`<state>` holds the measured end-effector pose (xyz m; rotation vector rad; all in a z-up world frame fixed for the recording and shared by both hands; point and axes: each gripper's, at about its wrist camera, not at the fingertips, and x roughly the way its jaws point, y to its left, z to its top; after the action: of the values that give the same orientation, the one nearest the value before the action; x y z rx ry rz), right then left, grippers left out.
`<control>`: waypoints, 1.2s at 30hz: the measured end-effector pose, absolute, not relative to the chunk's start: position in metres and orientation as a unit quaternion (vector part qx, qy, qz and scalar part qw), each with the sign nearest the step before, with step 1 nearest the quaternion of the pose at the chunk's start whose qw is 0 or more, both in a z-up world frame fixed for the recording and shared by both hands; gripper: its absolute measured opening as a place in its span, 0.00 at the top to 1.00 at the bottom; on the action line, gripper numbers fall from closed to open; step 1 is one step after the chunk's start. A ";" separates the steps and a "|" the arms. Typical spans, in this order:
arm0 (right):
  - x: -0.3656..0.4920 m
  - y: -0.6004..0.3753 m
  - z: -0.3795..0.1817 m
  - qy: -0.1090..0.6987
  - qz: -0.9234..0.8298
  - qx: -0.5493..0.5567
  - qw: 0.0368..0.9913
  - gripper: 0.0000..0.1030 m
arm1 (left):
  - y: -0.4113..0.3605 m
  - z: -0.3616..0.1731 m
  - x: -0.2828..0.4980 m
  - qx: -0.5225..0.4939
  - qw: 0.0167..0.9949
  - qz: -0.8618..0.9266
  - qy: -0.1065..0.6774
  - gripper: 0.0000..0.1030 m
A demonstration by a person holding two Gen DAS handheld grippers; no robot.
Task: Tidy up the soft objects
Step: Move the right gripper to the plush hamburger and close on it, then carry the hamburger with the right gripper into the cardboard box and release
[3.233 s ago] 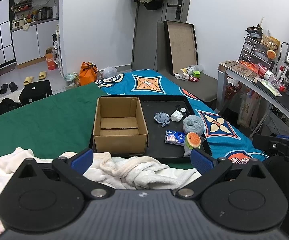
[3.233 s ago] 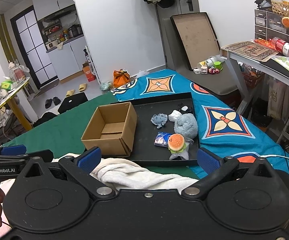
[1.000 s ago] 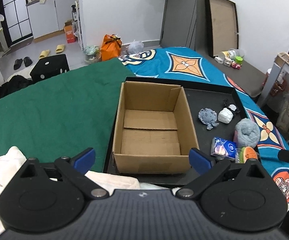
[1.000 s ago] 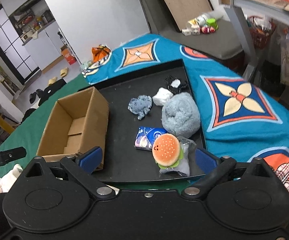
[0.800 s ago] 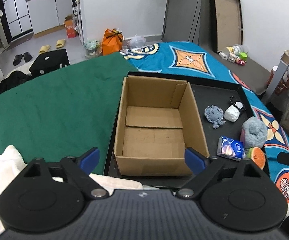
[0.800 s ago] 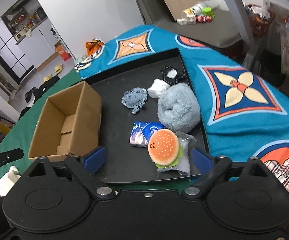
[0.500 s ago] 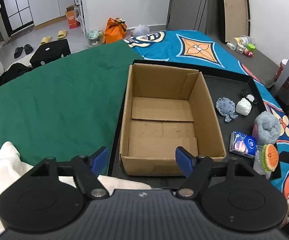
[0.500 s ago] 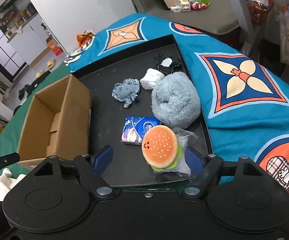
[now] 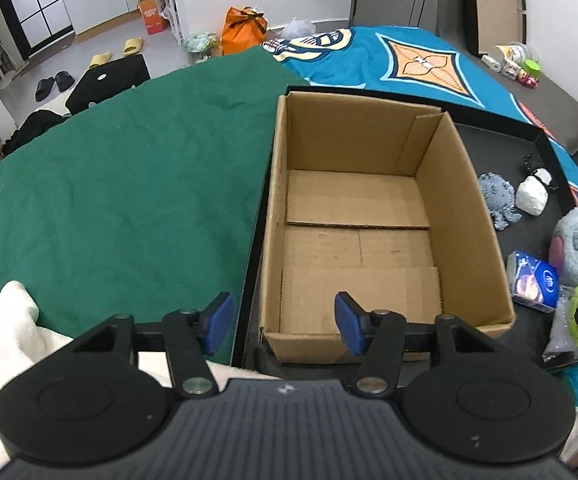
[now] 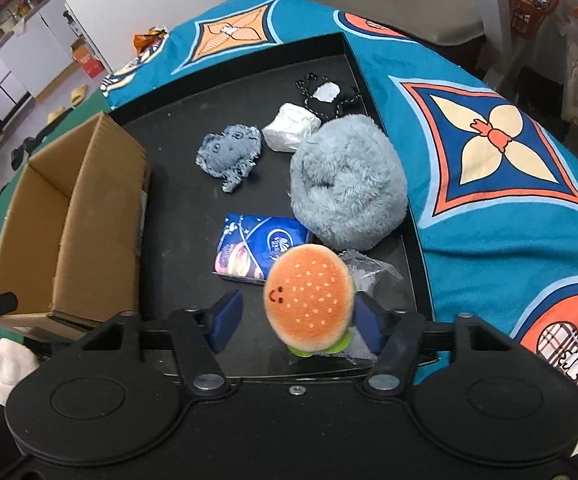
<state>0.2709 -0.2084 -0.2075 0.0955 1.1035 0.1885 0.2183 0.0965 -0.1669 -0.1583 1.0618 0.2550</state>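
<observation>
An empty cardboard box (image 9: 465, 216) stands at the left of a black tray (image 9: 255, 240). My left gripper (image 9: 283, 323) hangs over the box's near left corner. Its jaws are closing, and the pads (image 9: 219, 322) touch nothing. In the right wrist view a burger plush (image 10: 309, 292) lies on a clear bag (image 10: 373, 270) at the tray's near edge. My right gripper (image 10: 298, 319) straddles the burger with closing jaws; its left pad (image 10: 227, 314) stands apart from it. Behind lie a tissue pack (image 10: 249, 248), a fluffy grey-blue plush (image 10: 349, 184), a denim toy (image 10: 231, 152) and a white lump (image 10: 291, 126).
The tray (image 10: 209, 92) rests where a green cloth (image 9: 109, 184) meets a blue patterned cloth (image 10: 489, 140). A white towel (image 9: 5, 332) lies at my near left. A black-and-white item (image 10: 325, 94) sits at the tray's far right. Shoes and bags are on the floor beyond.
Both grippers have sunk and moved forward, tilting further down, and their jaws have narrowed. The right one has come around the burger plush; the left now hangs over the box's near corner.
</observation>
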 end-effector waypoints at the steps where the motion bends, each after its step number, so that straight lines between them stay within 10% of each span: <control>1: 0.271 -0.208 -0.209 0.524 0.087 0.042 0.846 0.57 | 0.098 -0.169 0.219 -0.075 0.851 0.121 0.506 0.49; 8: 0.272 -0.207 -0.208 0.520 0.088 0.033 0.849 0.63 | 0.104 -0.178 0.223 -0.078 0.847 0.122 0.512 0.59; 15: 0.271 -0.201 -0.194 0.507 0.097 0.036 0.856 0.63 | 0.111 -0.181 0.224 -0.091 0.846 0.119 0.512 0.92; 36: 0.267 -0.131 -0.144 0.448 0.172 0.006 0.877 0.63 | 0.117 -0.177 0.208 -0.097 0.852 0.082 0.509 0.91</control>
<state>0.2672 -0.1314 -0.1441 0.0122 0.9347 0.3585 0.2085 0.1171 -0.1769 -0.2047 1.0708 0.1733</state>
